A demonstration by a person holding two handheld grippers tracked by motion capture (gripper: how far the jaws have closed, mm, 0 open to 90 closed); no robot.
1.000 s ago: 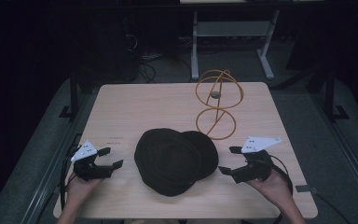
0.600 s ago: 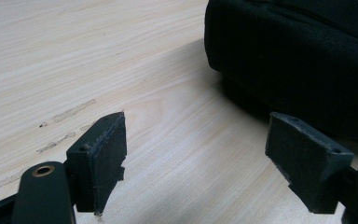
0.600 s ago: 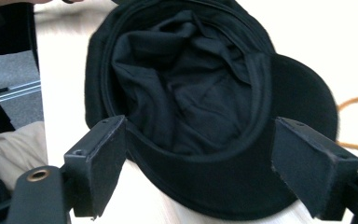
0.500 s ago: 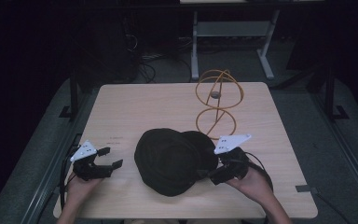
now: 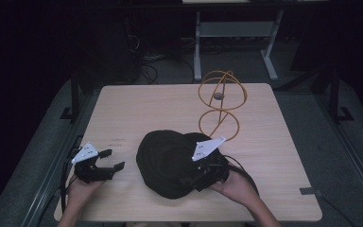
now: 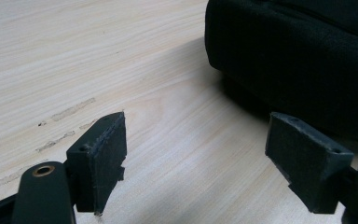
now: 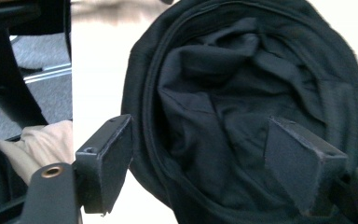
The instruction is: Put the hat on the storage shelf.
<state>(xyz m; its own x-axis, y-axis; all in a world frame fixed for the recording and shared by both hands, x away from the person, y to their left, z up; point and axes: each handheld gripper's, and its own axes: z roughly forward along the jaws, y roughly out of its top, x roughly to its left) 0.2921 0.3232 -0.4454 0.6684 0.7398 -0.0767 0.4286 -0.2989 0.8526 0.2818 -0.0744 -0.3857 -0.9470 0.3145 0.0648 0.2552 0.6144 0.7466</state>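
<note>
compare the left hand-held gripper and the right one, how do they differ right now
The left hand-held gripper rests on bare table beside the black hat, apart from it; the right hand-held gripper sits over the hat's near edge. The left's jaws frame only wood; the right's have just been closing, with the hat's rim and lining between them, not yet pinched. Both are open.

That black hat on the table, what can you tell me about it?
The black hat is a soft fabric cap, lying upside down near the front middle of the wooden table, its rumpled lining showing. The right gripper hangs over its rim, jaws just closing, pads not yet pressing. The left gripper waits open beside it.
</note>
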